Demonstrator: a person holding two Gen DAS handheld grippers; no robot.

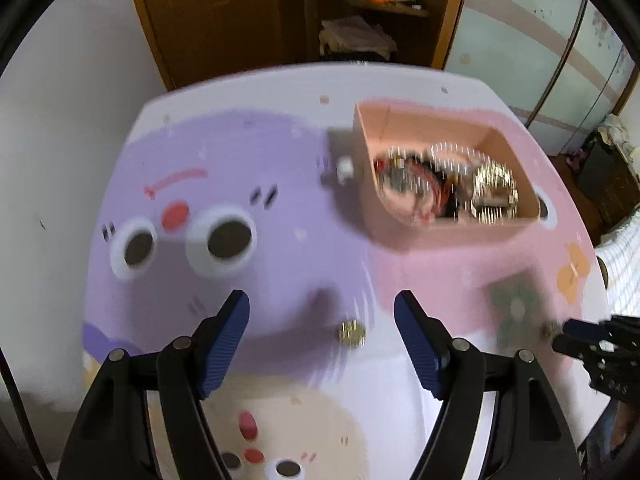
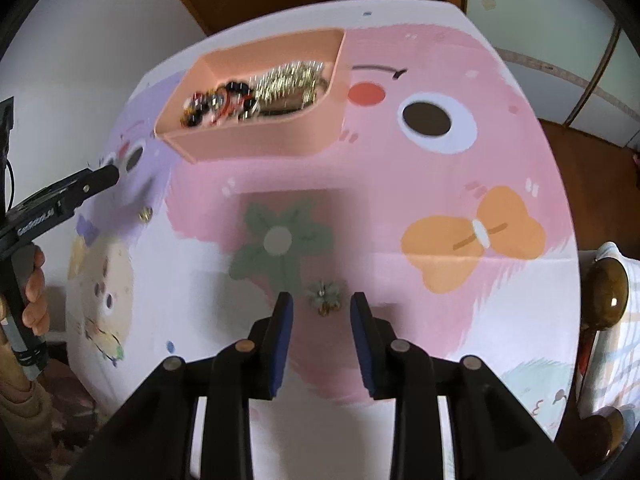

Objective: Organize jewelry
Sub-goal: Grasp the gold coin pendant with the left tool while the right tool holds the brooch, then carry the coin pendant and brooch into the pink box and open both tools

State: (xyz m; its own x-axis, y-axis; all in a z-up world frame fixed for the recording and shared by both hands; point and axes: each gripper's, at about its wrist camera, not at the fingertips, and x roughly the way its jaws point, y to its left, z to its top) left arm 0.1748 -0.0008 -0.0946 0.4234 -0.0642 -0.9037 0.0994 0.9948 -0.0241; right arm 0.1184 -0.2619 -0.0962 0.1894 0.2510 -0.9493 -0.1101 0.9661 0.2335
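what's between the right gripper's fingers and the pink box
In the right wrist view, a small flower-shaped jewelry piece lies just ahead of the right gripper; beyond it only tablecloth until the pink box.

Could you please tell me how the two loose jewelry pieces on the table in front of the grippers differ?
The gold piece looks round and shiny; the flower-shaped piece is greenish and petalled. The gold piece lies ahead of the open left gripper, the flower-shaped piece between the open right gripper's fingers. Both lie outside the pink box.
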